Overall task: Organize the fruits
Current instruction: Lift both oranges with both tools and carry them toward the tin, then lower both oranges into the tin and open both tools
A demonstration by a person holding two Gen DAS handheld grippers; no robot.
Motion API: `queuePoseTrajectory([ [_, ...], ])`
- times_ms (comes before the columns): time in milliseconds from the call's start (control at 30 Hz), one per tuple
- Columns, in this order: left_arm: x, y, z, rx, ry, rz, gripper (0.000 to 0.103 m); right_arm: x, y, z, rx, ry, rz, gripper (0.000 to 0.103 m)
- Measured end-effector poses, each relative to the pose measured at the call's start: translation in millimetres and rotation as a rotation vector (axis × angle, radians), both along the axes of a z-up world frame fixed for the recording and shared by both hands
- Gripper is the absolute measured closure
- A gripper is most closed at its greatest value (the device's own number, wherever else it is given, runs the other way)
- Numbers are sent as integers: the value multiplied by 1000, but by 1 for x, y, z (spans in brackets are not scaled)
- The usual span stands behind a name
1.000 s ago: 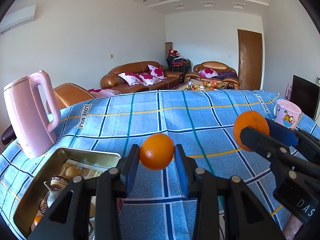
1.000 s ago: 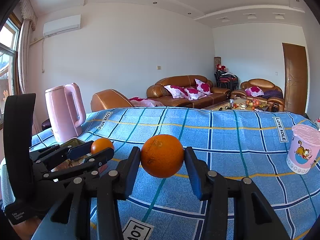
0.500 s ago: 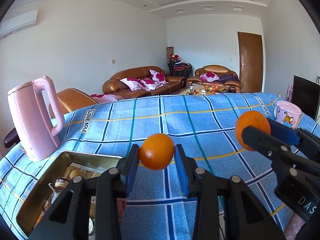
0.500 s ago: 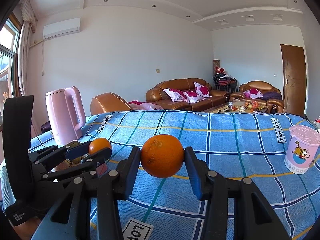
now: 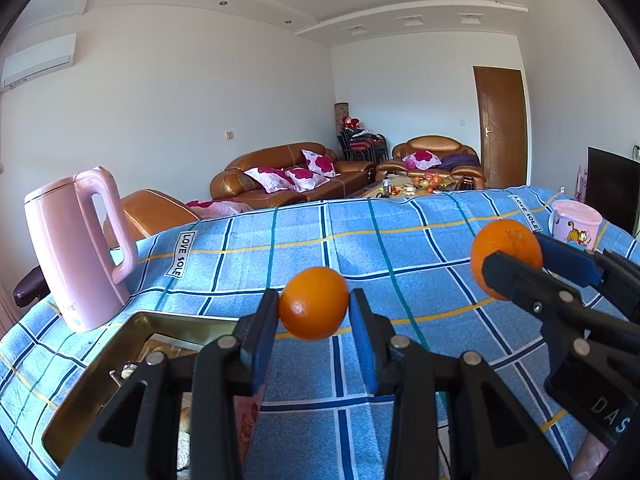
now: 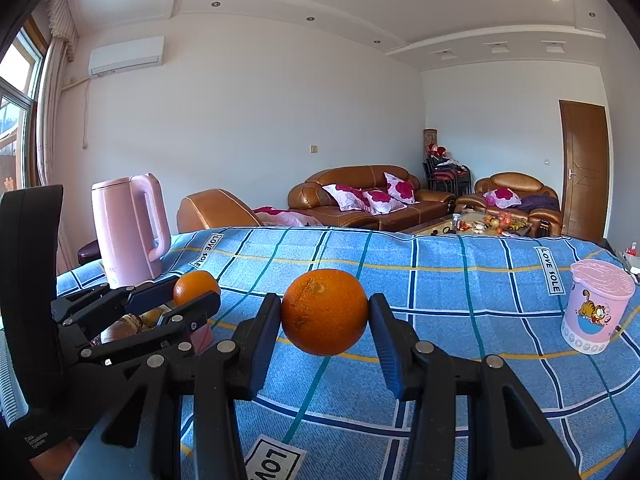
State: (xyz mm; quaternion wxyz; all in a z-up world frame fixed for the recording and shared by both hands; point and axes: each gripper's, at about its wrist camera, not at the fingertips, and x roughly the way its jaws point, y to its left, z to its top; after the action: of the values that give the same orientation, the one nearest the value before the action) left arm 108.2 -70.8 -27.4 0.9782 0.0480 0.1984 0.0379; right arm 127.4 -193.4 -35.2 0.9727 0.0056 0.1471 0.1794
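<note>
Both grippers are each holding an orange in the air above the blue checked cloth.

The small orange (image 5: 313,303) is sitting clamped between the pads of the left gripper (image 5: 314,312), which is pointing slightly downward, over the near part of the cloth (image 5: 400,240), just right of the tray (image 5: 132,344). The big orange (image 6: 324,311) is being squeezed between the pads of the right gripper (image 6: 325,322), also tilting a little down, to the right of the left one and at about the same height. A pink kettle (image 5: 78,252) is standing at far left, a pink cup (image 6: 596,306) at far right.
</note>
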Motion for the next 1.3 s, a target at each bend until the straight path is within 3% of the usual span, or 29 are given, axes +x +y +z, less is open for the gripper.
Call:
queuePoseTrajectory([
  [267, -8, 5, 0, -17, 13, -7, 65, -7, 3, -1, -12, 4, -13, 55],
  [533, -31, 23, 3, -51, 27, -27, 65, -16, 3, -2, 39, 59, -2, 55],
  [1067, -79, 85, 34, -57, -25, 25, 65, -43, 71, 11, 43, 72, 179, 55],
  [1300, -90, 117, 35, -53, -12, 76, 65, -54, 96, 20, 29, 62, 249, 55],
])
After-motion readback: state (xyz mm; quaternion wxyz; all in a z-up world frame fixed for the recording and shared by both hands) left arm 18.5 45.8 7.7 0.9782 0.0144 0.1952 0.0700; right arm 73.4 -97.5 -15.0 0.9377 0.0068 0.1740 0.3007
